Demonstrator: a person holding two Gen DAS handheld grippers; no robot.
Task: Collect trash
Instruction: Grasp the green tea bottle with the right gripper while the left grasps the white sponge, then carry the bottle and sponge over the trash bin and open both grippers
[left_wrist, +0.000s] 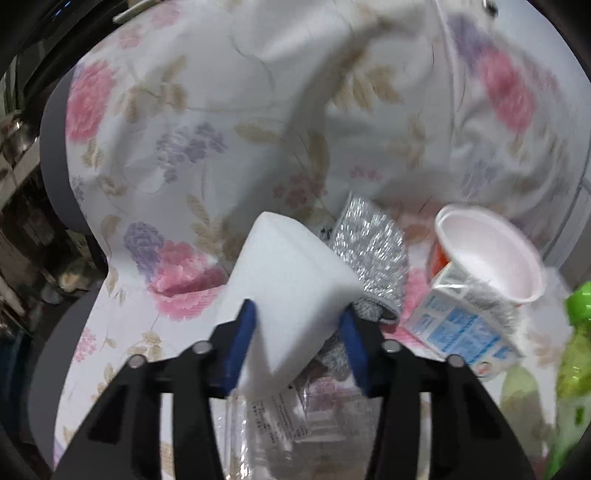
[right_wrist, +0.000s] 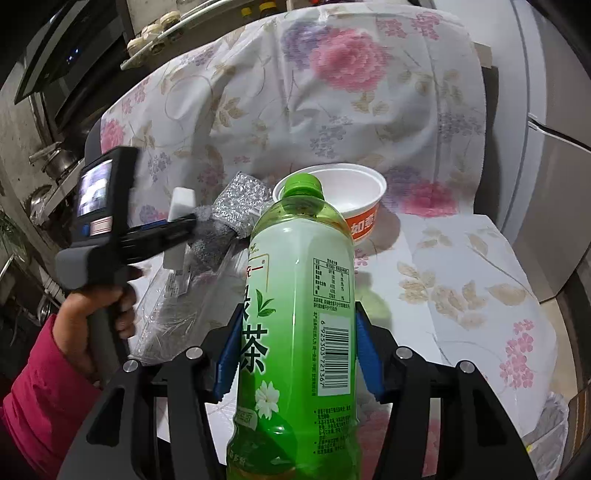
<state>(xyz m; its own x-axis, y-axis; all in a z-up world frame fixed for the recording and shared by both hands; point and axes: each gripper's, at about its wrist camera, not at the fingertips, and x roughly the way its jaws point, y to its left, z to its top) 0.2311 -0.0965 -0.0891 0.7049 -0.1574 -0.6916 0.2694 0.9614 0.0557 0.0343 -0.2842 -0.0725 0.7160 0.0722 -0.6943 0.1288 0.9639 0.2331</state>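
Observation:
A white foam block (left_wrist: 291, 280) sits between the blue pads of my left gripper (left_wrist: 301, 328), which is shut on it. The right wrist view shows the same block (right_wrist: 183, 203) in the left gripper (right_wrist: 177, 225), held by a hand (right_wrist: 99, 310) in a red sleeve. My right gripper (right_wrist: 295, 354) is shut on a green tea bottle (right_wrist: 299, 280) that points away from me. On the floral cloth lie a silver scouring pad (left_wrist: 369, 251), a white and orange paper bowl (left_wrist: 487, 251), a blue and white carton (left_wrist: 461, 328) and a clear plastic wrapper (left_wrist: 280, 417).
The floral cloth (right_wrist: 332, 103) drapes a raised back and a flat seat. A grey appliance (right_wrist: 546, 147) stands at the right, and a kitchen counter with pots (right_wrist: 48, 166) at the left. A pale plastic bag (right_wrist: 550, 417) shows at the lower right.

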